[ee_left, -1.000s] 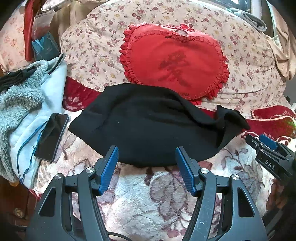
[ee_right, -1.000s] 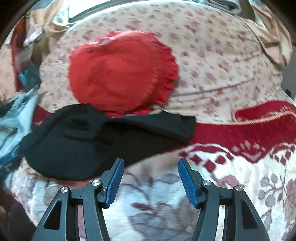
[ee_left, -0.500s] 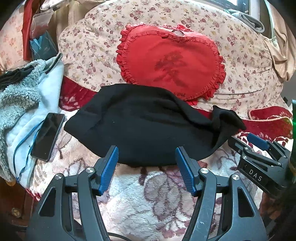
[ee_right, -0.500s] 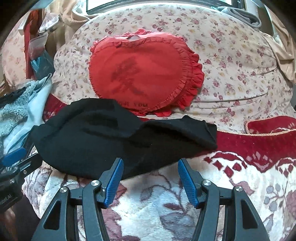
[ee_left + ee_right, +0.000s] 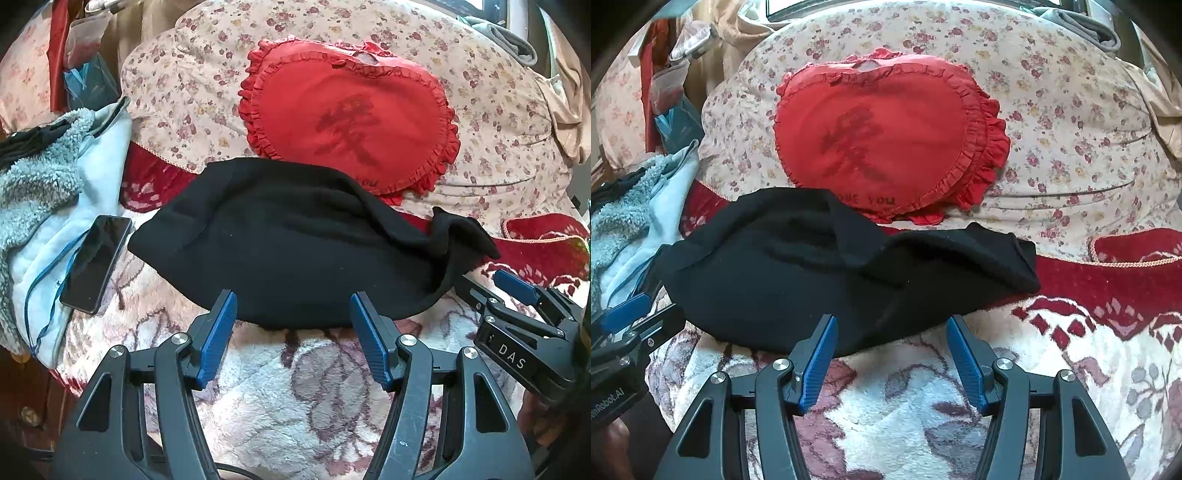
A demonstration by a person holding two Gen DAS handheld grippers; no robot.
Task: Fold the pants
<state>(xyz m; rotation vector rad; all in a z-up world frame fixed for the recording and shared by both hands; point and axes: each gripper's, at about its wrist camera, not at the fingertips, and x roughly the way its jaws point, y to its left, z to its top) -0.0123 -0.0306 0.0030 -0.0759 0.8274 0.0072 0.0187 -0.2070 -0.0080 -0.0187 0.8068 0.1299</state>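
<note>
Black pants (image 5: 295,243) lie bunched in a wide heap on a floral blanket (image 5: 280,398), seen also in the right wrist view (image 5: 812,280). My left gripper (image 5: 293,306) is open and empty, its fingertips just at the near edge of the pants. My right gripper (image 5: 890,328) is open and empty, also at the pants' near edge; it shows in the left wrist view (image 5: 517,295) beside the pants' right end. The left gripper shows at the left edge of the right wrist view (image 5: 624,321).
A red heart-shaped pillow (image 5: 347,122) rests on a floral cushion (image 5: 498,110) behind the pants. A phone (image 5: 96,262) lies on a pale blue fleece garment (image 5: 44,184) at the left. A red blanket border (image 5: 1108,280) runs at the right.
The right gripper has swung left and closer, now facing the middle of the pants. The left gripper has hardly moved. Both stay open.
</note>
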